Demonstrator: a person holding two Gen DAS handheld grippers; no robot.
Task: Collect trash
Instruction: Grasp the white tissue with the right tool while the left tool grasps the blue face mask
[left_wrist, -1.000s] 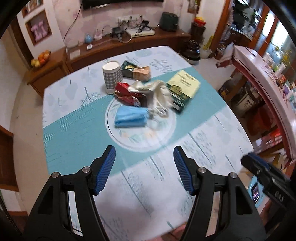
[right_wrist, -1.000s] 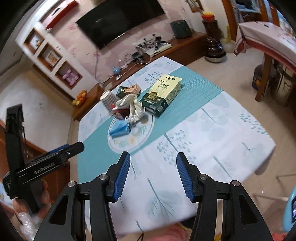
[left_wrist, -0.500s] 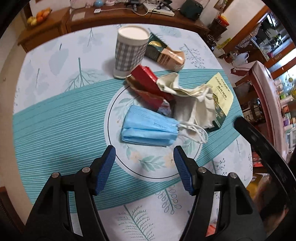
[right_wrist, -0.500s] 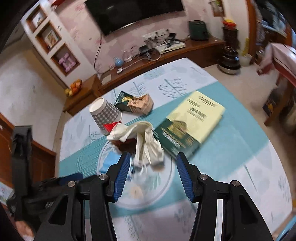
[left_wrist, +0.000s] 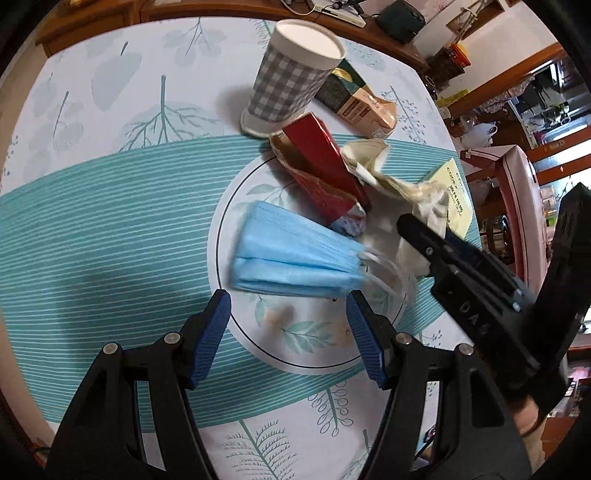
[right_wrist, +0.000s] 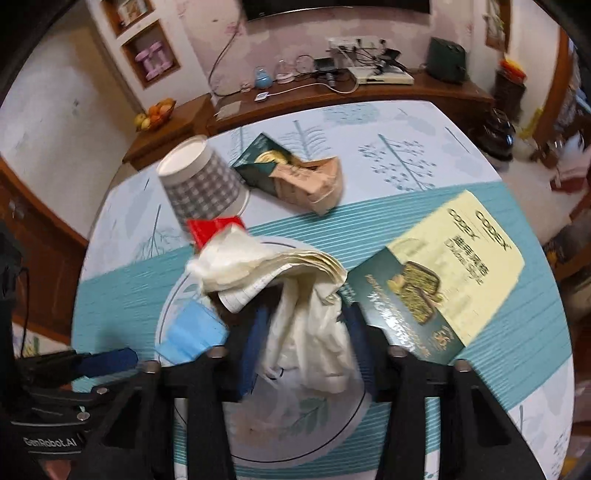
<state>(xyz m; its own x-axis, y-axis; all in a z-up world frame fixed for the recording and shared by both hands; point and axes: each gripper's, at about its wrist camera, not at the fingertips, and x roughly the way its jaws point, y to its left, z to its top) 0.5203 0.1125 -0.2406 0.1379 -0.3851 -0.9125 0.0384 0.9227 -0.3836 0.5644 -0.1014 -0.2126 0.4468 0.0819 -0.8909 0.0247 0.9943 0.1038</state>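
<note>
A pile of trash lies mid-table: a blue face mask, a red wrapper box, a crumpled cream cloth and paper wad, a checked paper cup, a green-tan packet and a green-yellow box. My left gripper is open, just short of the mask's near edge. My right gripper is open with its jaws on either side of the cream cloth; it also shows in the left wrist view.
The table wears a teal and white leaf-print cloth. A wooden sideboard with cables and a fruit bowl runs behind the table. A pink-covered table stands at right.
Both grippers have moved in low toward the pile. The left came up to the mask. The right reached the cream cloth, which now sits between its fingers.
</note>
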